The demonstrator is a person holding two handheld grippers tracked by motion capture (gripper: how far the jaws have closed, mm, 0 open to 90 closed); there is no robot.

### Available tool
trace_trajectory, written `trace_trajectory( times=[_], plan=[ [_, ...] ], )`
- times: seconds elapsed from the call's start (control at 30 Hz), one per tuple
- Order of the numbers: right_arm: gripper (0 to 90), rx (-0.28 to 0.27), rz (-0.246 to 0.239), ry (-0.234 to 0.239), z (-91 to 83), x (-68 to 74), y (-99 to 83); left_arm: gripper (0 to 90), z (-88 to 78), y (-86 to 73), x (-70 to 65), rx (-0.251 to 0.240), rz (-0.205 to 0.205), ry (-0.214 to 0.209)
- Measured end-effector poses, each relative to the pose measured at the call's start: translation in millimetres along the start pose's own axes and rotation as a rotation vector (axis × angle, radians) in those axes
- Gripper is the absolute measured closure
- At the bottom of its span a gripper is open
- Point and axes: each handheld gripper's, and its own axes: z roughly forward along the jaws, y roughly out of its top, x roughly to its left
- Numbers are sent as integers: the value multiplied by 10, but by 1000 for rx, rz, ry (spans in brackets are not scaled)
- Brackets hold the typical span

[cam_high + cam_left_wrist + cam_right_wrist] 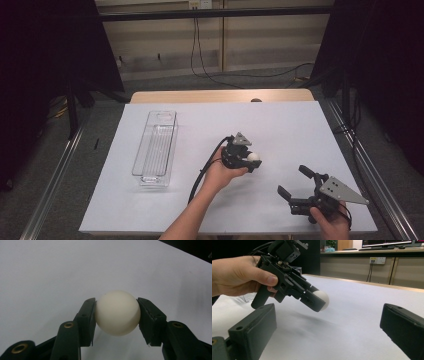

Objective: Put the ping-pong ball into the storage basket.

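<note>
The left gripper (248, 161) holds a small white ball (117, 313) between its jaws, a little above the white surface (280, 125). The ball looks light, hard and smooth, so it can slip; the jaws press it at the widest part, which seems the safest place. The right gripper (296, 183) waits nearby with jaws wide and empty.

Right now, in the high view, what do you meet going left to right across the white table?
clear plastic bin → left gripper with its fingers shut on the white ball → right gripper, fingers open with nothing between them, near the table's right front corner.
</note>
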Motion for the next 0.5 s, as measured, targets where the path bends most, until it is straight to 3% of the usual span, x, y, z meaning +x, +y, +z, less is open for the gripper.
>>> trace_trajectory(
  times=[0.5],
  plan=[
    [3,0,1,3,-4,-4,0,512,-79,-9,37,-4,-14,3]
  ],
)
